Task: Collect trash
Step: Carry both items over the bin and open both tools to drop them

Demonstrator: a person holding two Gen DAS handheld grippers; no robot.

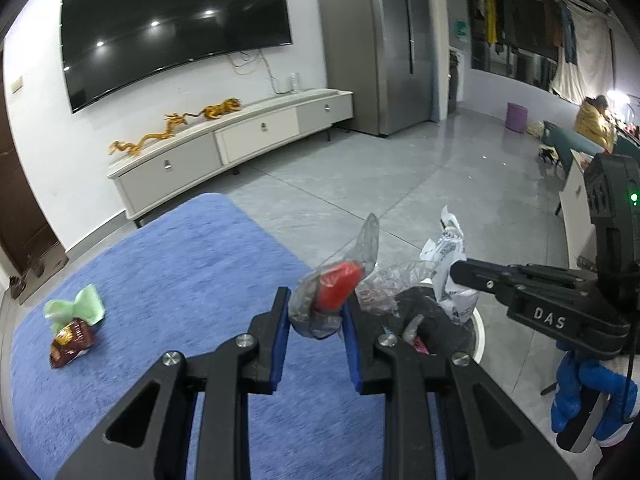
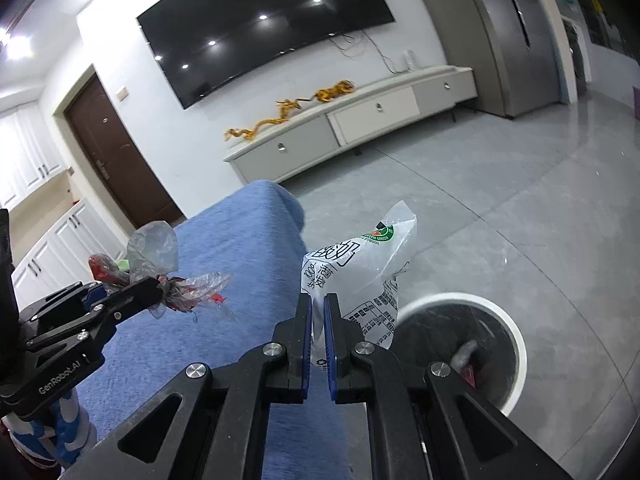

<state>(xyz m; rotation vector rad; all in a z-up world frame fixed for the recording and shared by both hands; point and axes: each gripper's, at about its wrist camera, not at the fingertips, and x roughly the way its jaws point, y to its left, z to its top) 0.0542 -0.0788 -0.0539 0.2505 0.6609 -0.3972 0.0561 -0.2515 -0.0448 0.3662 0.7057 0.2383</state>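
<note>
Blue cloth underneath, and the left gripper clamps a clear wrapper with a red piece near the bin; the right gripper pinches a white printed bag beside its rim. Farther from the bin, a brown packet and green paper lie on the cloth.

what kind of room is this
Most likely a home living room: a big wall-mounted TV hangs above a long low media cabinet on a grey tiled floor, with a tall fridge in the corner.
</note>
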